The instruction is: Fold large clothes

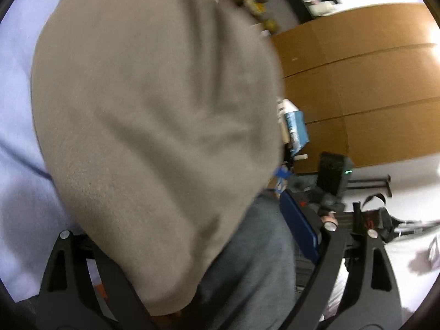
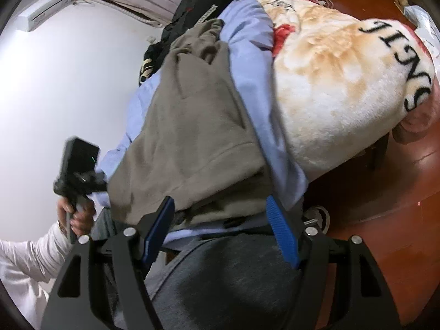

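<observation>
A large taupe garment (image 2: pixel 192 137) lies lengthwise over a light blue sheet (image 2: pixel 253 82) on the bed. In the right wrist view my right gripper (image 2: pixel 220 200) stands open at the garment's near hem. The hem sits between its blue pads (image 2: pixel 283 231) without being pinched. In the left wrist view the same garment (image 1: pixel 154 110) fills the frame, blurred. It drapes over my left gripper (image 1: pixel 176 211) and hides its left finger. The right pad (image 1: pixel 297 228) shows free of the cloth, so the jaws stand wide. A hand (image 2: pixel 79 217) holds the left gripper's handle.
A plush cream blanket (image 2: pixel 343 82) with red flowers and black letters lies to the right of the sheet, and a black bag (image 2: pixel 203 2) at the far end. Grey fabric (image 2: pixel 233 280) is right below the grippers. Red-brown floor (image 2: pixel 398 206) lies to the right, with a wooden wardrobe (image 1: pixel 357 82) nearby.
</observation>
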Demonstrator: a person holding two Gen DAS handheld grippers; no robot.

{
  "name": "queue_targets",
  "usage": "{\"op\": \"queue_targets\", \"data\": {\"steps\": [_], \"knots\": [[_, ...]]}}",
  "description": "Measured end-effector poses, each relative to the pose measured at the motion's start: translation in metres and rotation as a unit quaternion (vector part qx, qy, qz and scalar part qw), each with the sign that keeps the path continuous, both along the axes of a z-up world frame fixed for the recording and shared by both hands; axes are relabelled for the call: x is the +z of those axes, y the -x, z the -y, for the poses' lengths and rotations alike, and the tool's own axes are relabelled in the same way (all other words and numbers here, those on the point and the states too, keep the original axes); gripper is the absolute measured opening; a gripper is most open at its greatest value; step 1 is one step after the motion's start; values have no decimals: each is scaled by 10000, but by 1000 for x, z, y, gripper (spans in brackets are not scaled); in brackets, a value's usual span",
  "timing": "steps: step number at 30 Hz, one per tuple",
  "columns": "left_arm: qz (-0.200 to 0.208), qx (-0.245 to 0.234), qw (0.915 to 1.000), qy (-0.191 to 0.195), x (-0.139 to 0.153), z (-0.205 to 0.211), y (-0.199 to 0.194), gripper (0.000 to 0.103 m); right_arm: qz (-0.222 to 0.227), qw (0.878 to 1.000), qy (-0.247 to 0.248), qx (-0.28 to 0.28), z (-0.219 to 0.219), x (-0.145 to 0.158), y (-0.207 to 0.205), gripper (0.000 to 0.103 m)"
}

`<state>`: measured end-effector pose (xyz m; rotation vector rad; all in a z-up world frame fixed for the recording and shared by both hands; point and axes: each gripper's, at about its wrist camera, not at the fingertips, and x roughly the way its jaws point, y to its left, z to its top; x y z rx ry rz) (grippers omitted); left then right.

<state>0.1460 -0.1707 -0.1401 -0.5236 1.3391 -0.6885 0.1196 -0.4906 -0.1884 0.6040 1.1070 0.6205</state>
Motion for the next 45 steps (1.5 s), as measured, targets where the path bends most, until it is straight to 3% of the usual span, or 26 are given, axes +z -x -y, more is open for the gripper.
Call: {"op": "queue_targets", "data": {"steps": [2,4,9,14,17,23,26,29,32,34,38,45], "knots": [[118,85,9996,222,4,-6,-2,86,30,9999,-36,-138,7,0,3,74],[-84,270,9991,318,-2,-15,-2,86,15,9994,-104,-331,14,-2,5,74],[88,-89,9999,2,29,-12,8,86,-61,9989,-189,-430,18,-8,15,74],[-212,-484,9981,-312,26,-6,18,86,-148,9981,-306,-522,19,-17,20,74],[-682,-546,9951,-463,-3,-5,26,86,-157,9975,-394,-565,16,-20,20,74],[-1050,-455,9889,-943,-54,-11,43,86,-195,9981,-356,-463,9,-22,23,74],[-900,-394,9929,-664,-48,-14,50,86,-172,9979,-386,-492,11,-22,25,74],[-904,-185,9957,-81,-42,-25,50,86,-172,9969,-474,-606,15,-25,25,74],[-1199,279,9897,730,-43,-44,36,86,-186,9955,-557,-738,24,-27,30,74],[-1245,458,9866,948,-33,-53,23,86,-179,9948,-595,-809,26,-26,31,74],[-925,220,9939,558,9,-47,13,86,-69,9953,-583,-765,26,-16,36,74],[-674,-477,9948,-595,31,-36,25,87,-43,9935,-593,-976,40,-13,46,75]]}}
